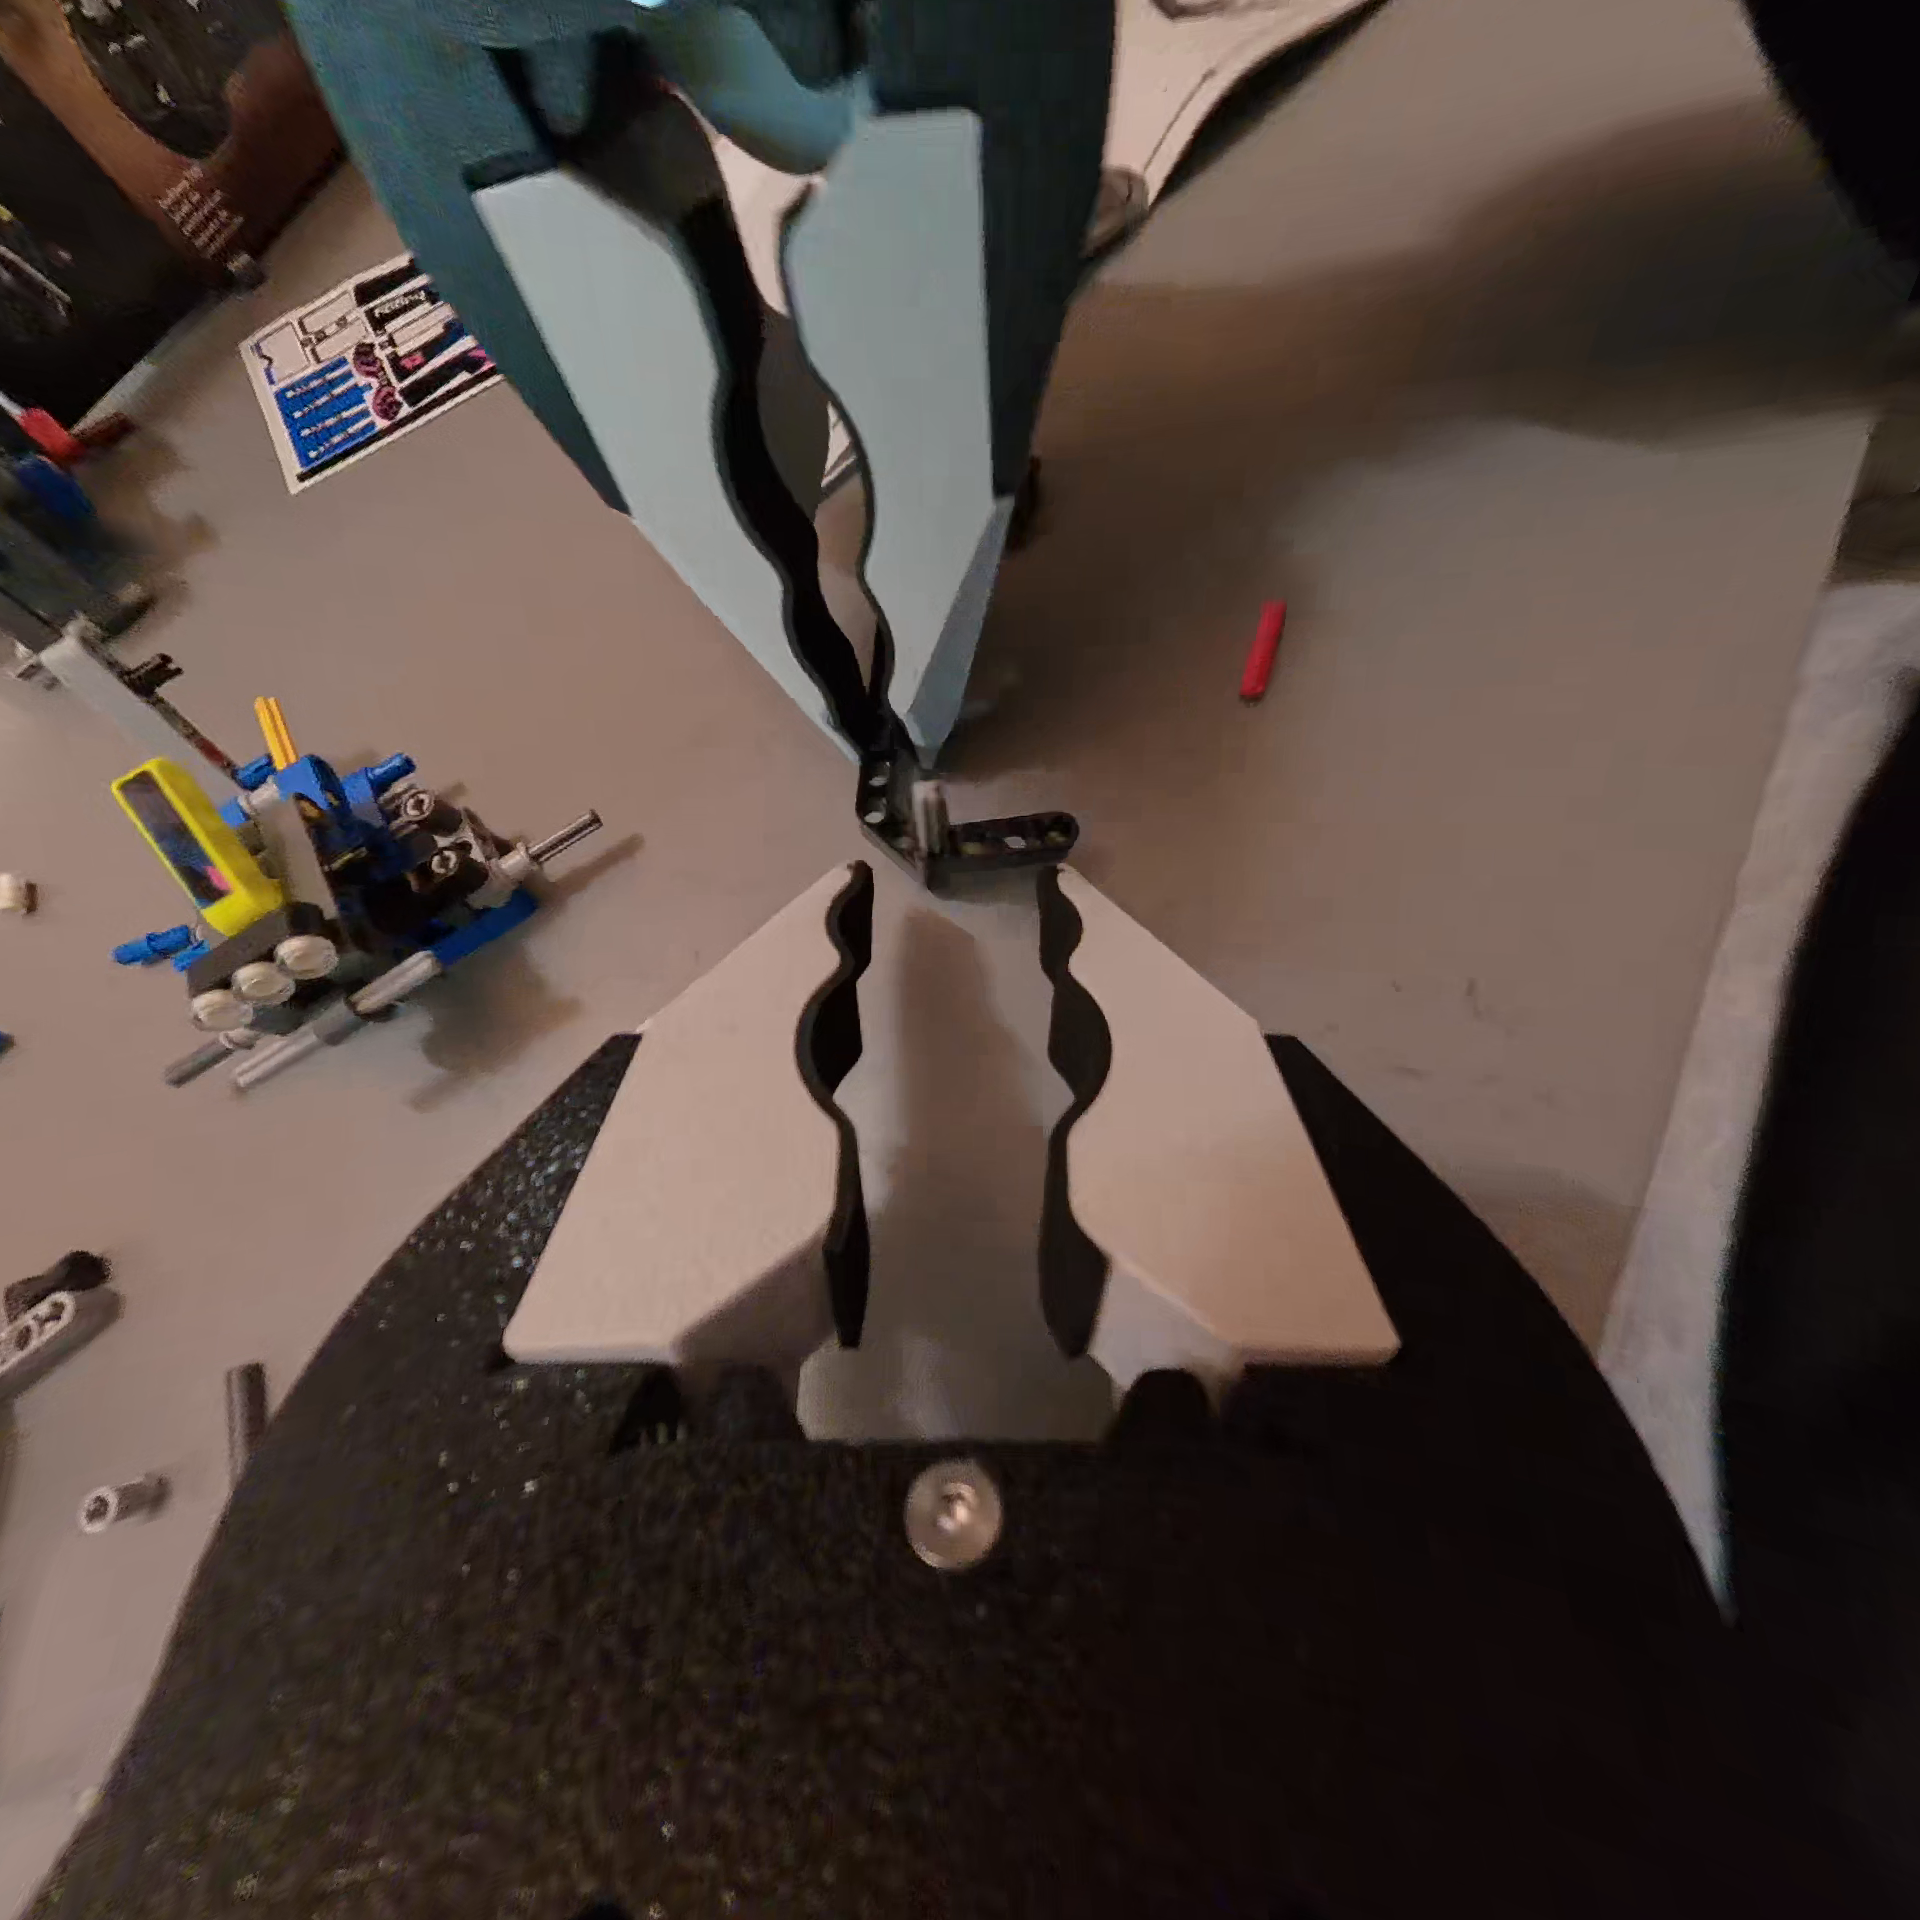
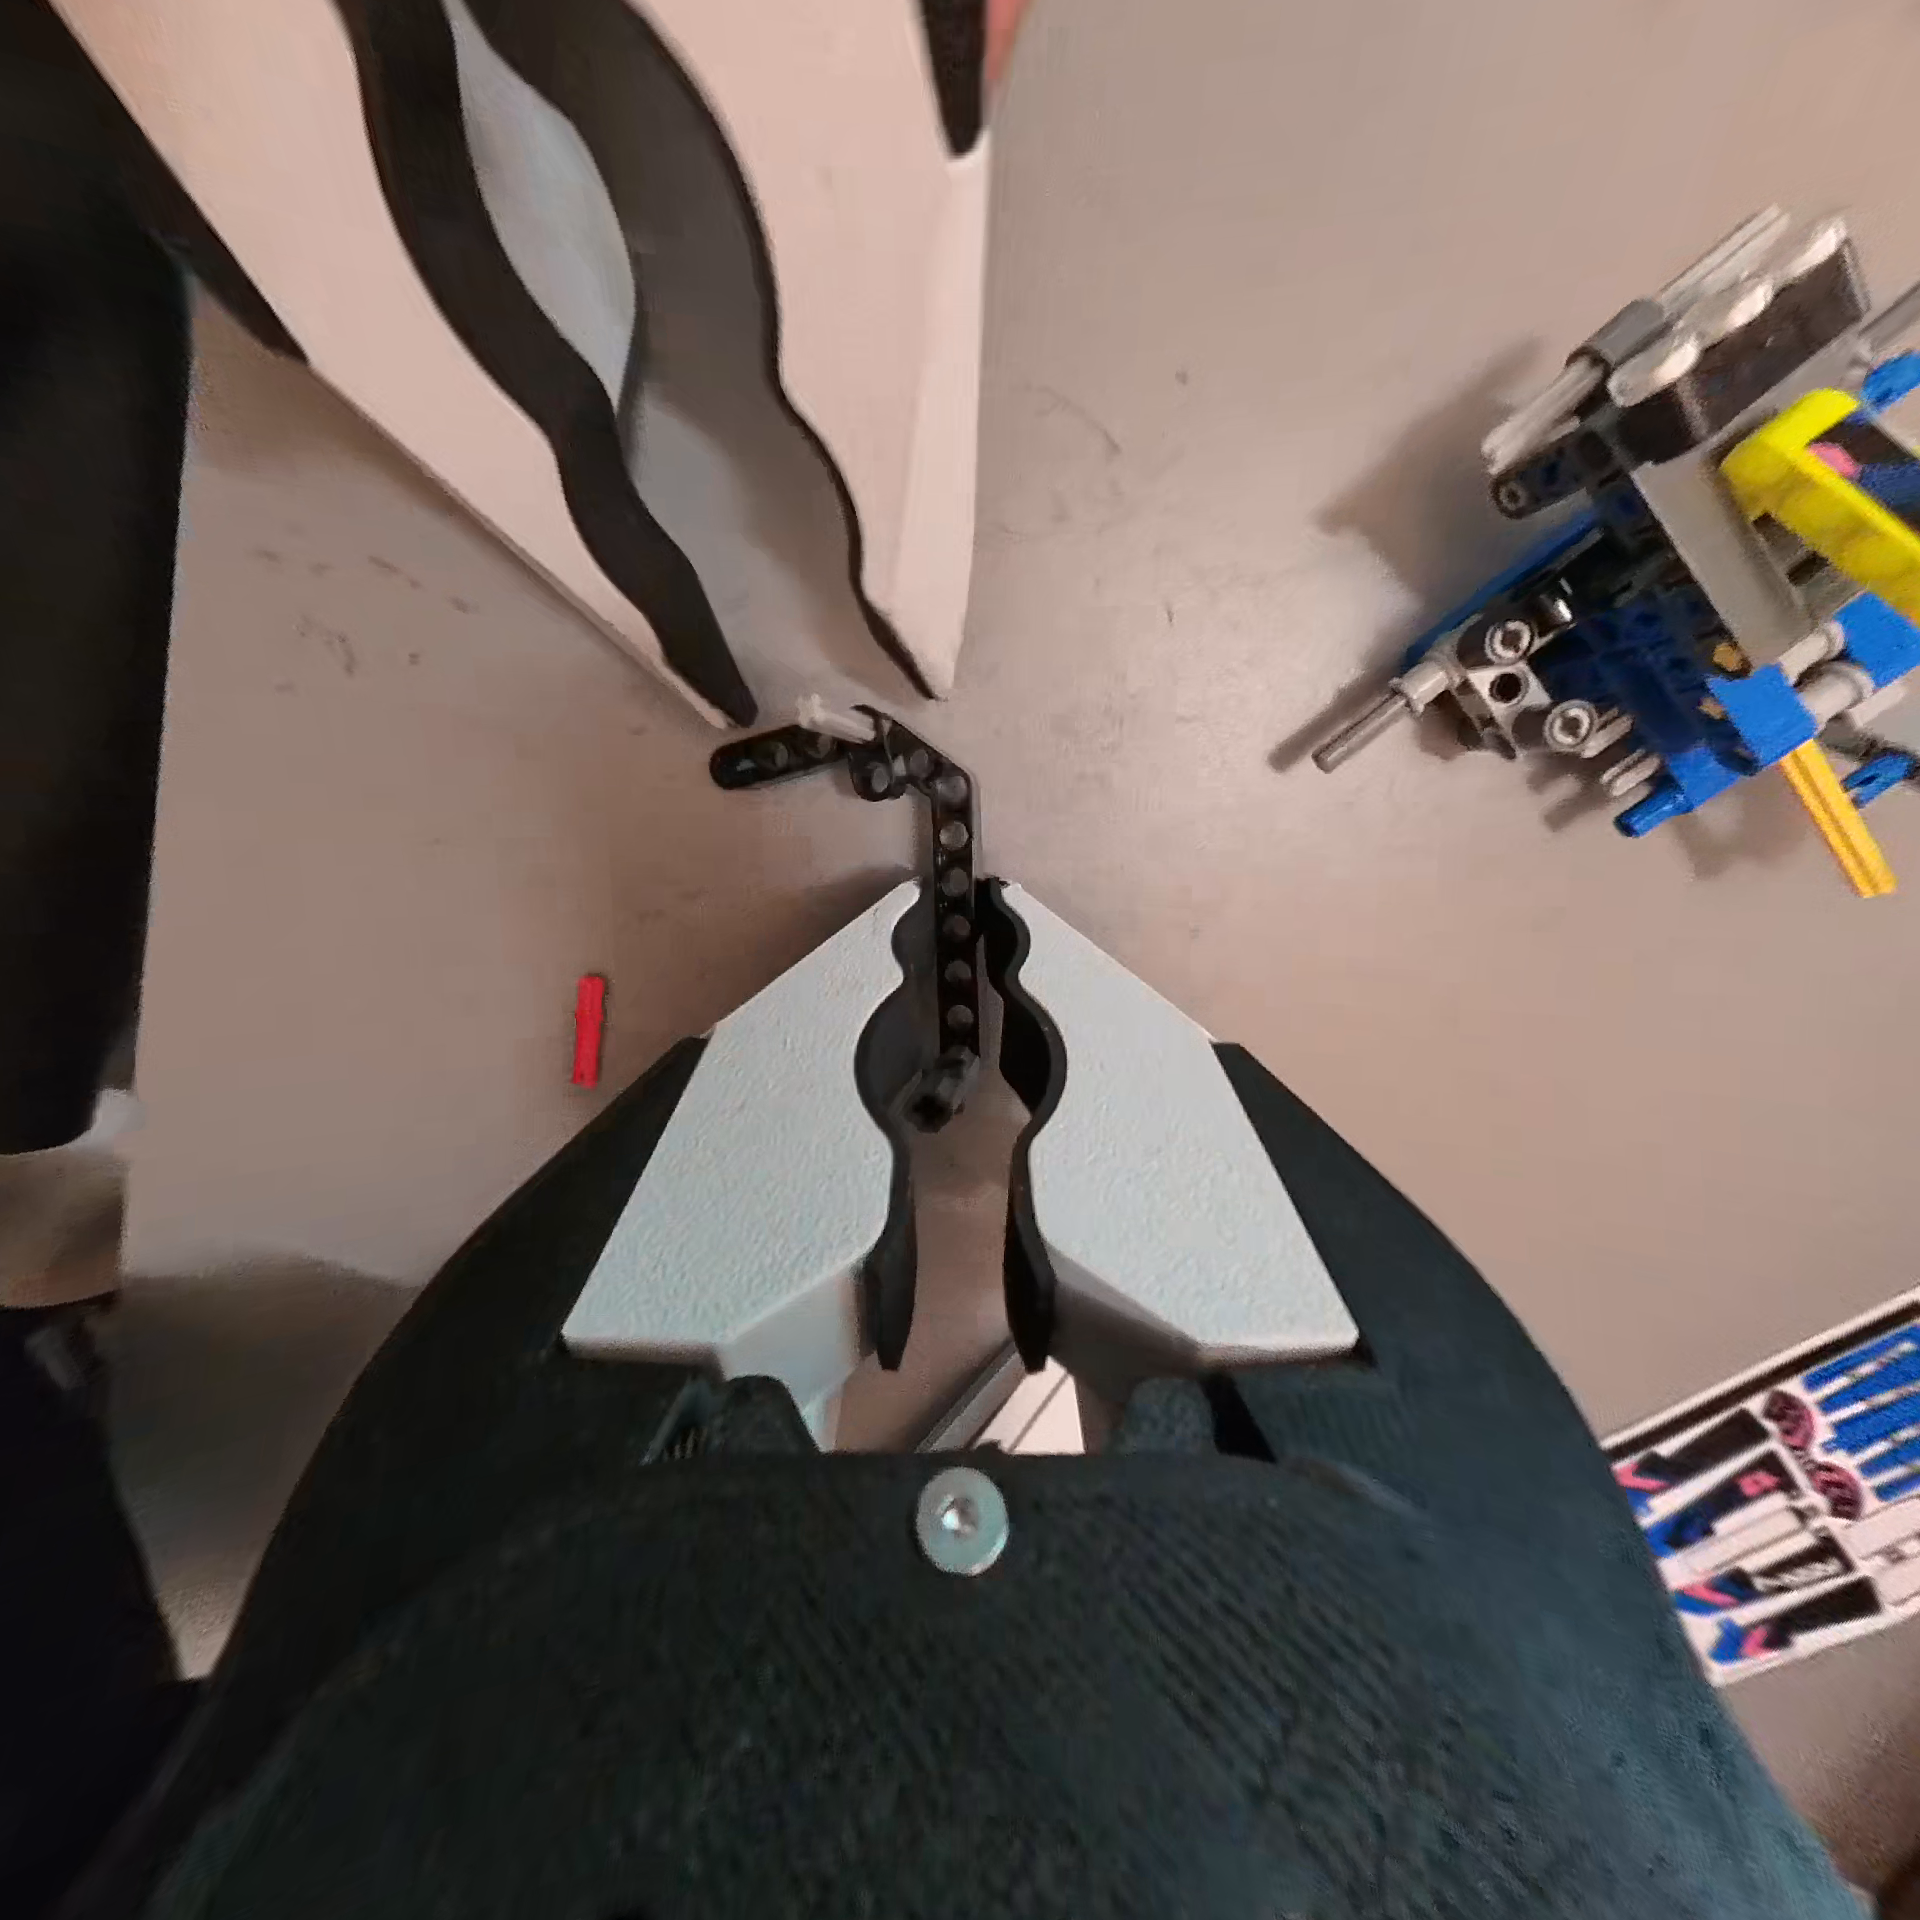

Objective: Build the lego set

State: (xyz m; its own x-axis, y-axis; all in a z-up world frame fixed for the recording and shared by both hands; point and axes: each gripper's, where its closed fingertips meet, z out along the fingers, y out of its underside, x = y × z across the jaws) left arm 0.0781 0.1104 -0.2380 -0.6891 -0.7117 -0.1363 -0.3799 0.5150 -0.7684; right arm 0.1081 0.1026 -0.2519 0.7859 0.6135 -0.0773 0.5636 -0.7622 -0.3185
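Left wrist view: your left gripper [image 1: 951, 883] stood open and empty, its fingers [image 1: 1184, 1049] short of a black angled beam [image 1: 940, 831] at twelve o'clock. A red pin [image 1: 1262, 649] lay on the table [image 1: 1455, 831] at one o'clock, and a blue and yellow brick model [image 1: 312, 894] at nine.

Right wrist view: your right gripper [image 2: 956, 904] was closed on that black beam's long arm, pads pressing both sides. The beam's far end, with a short black link [image 2: 769, 758] and a pale pin [image 2: 821, 717], reached the opposite fingertips at twelve o'clock. A sticker sheet [image 2: 1787, 1507] lay at four.
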